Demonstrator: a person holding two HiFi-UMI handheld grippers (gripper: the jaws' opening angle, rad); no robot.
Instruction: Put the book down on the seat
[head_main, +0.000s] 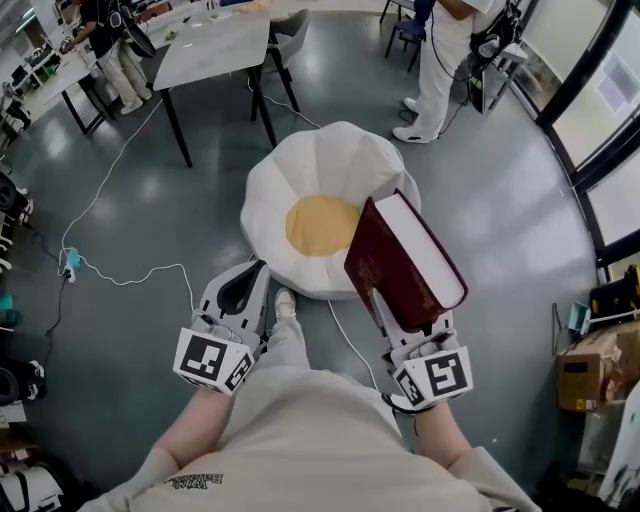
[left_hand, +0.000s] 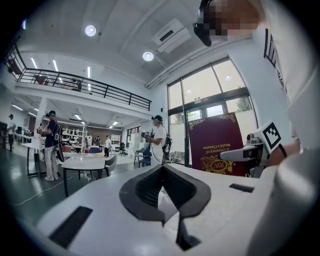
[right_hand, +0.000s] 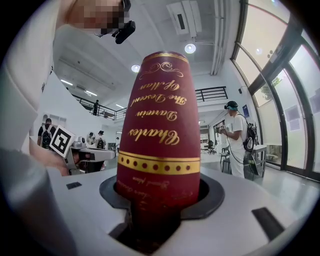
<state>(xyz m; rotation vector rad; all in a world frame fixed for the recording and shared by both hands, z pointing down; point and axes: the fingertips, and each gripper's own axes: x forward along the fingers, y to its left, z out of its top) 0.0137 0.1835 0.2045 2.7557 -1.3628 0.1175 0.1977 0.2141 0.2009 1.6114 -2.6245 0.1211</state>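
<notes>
The right gripper (head_main: 413, 320) has its jaws clamped on the bottom end of a thick dark red book (head_main: 400, 255), one jaw on each cover. The book stands nearly upright out of the jaws. Gold lettering and a gold dotted band run along its spine, and its pale page edges face up and away from the person. From above, the book's far end hangs over the near right edge of the seat (head_main: 300, 165), a white bean bag shaped like a fried egg with a yellow round patch in the middle. It looks to be held clear of the cushion, though from this angle I can't be sure that it isn't brushing it.

The left gripper (head_main: 257, 270) is low beside the person's knee, just short of the seat's near edge, its jaws pressed together at the tips with nothing between them. The person's shoe (head_main: 285, 302) shows between the two grippers.

Further out on the grey floor, a white cable (head_main: 125, 278) trails to the left of the seat. A pale table (head_main: 215, 45) on black legs stands beyond it. Another person in white (head_main: 440, 60) stands at the far side, and a cardboard box (head_main: 590, 370) sits by the glass wall on the right
</notes>
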